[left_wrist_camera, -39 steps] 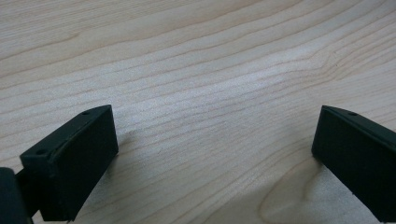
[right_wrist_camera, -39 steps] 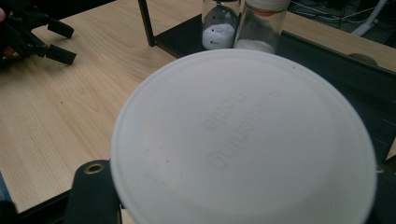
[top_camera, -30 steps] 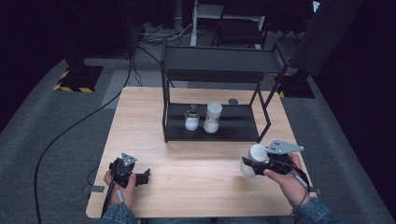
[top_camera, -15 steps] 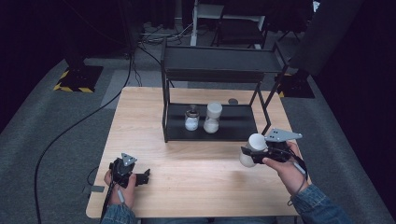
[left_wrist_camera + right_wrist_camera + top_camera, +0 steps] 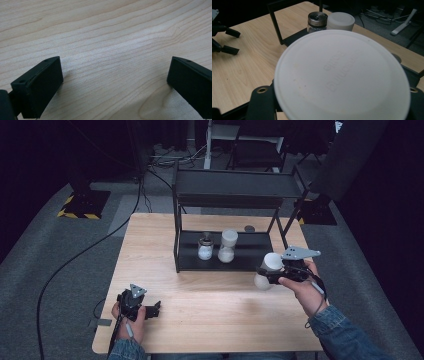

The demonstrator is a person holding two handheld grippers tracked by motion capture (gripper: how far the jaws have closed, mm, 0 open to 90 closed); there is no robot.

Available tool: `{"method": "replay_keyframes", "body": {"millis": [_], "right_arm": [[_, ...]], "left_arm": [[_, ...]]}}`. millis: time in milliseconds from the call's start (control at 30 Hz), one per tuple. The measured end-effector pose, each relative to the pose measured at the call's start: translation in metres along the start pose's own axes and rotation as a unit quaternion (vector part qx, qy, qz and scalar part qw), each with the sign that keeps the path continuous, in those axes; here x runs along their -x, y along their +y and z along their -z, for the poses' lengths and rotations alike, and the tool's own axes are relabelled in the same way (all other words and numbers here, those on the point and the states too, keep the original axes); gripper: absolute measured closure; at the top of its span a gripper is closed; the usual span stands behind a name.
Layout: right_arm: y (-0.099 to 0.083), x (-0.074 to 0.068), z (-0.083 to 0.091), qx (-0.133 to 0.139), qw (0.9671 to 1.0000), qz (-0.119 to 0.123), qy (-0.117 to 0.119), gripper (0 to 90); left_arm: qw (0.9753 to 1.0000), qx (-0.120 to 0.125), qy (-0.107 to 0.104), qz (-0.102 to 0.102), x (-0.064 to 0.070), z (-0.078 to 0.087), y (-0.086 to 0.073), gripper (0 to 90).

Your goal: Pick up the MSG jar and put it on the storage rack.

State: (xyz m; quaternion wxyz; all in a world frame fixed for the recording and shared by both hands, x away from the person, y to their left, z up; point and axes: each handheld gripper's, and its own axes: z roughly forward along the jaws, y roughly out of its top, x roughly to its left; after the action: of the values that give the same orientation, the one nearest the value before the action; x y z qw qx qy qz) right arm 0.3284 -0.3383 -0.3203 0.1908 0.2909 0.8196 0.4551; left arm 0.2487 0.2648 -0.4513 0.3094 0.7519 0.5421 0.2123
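My bench [image 5: 150,250] is a pale wooden top with clear grain, standing on grey carpet [image 5: 60,250]. At its far middle stands a black metal rack [image 5: 227,195] with two levels: a top shelf and a lower shelf [image 5: 250,255] sitting right on the wood. On the lower shelf stand a small glass jar with a metal lid [image 5: 205,247] and, just beside it on the right, a white container [image 5: 228,246]. A small dark round thing [image 5: 249,228] lies on the bench behind the rack. My left gripper [image 5: 150,309] rests near the bench's near left corner.
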Motion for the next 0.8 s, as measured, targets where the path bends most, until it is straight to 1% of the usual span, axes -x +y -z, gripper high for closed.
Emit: {"method": "replay_keyframes", "body": {"millis": [33,133,300,433,800], "right_arm": [[0.002,0.001,-0.001,0.001,1.0000,0.000,-0.002,32.9],[0.004,0.005,-0.005,0.003,1.0000,-0.006,0.003,32.8],[0.007,0.007,-0.015,-0.004,0.9999,0.009,0.004,33.2],[0.010,0.010,-0.021,-0.006,1.0000,0.003,0.002,33.2],[0.018,0.023,-0.032,-0.013,0.9998,-0.002,-0.016,33.2]], "left_arm": [[1.0000,-0.001,0.000,-0.001,0.000,0.000,0.000,0.3],[1.0000,-0.001,0.000,-0.001,0.000,0.000,0.000,0.3],[1.0000,-0.001,-0.001,-0.002,0.000,0.000,0.000,0.3],[1.0000,-0.001,-0.001,-0.002,0.000,0.000,0.000,0.3],[1.0000,-0.001,-0.001,-0.002,0.000,0.000,0.000,0.3]]}}
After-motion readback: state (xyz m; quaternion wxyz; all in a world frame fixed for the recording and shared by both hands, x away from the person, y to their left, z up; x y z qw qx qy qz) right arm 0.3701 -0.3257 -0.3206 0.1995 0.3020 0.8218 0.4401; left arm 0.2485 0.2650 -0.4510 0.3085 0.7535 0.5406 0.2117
